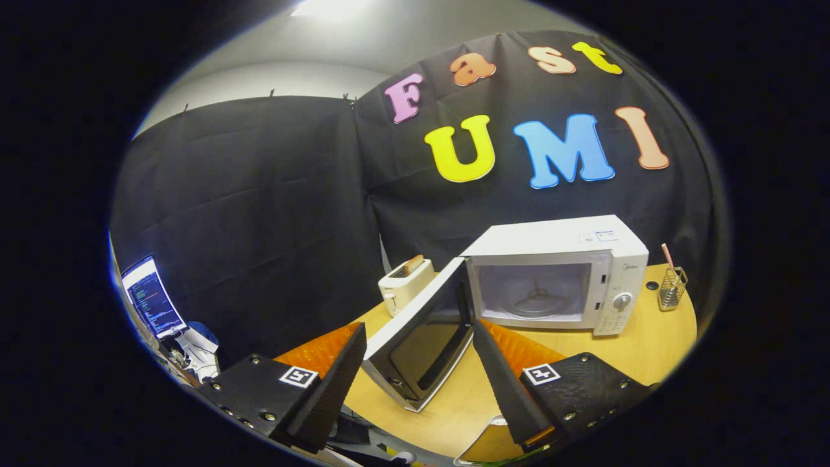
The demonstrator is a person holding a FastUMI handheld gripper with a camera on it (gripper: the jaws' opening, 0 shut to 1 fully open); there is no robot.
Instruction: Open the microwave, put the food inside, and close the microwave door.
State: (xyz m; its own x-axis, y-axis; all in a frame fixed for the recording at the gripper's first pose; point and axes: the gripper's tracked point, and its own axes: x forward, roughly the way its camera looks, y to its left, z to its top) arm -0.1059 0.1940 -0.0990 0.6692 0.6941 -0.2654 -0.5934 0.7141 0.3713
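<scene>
I see my tongs (415, 337) spread wide with nothing between them, held above the wooden worktop (648, 350), the swung-out door (421, 337) of the microwave (557, 272) showing in the gap between the fingers. The microwave stands beyond them on the worktop, its cavity open and the turntable ring bare. A toaster (403, 285) with bread in its slot sits just beside the door's far edge, and a wire holder (672, 288) stands on the microwave's other side.

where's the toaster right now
In the gripper view, the toaster stands on the wooden table, beyond the open gripper, just left of the microwave and behind its open door.
</scene>
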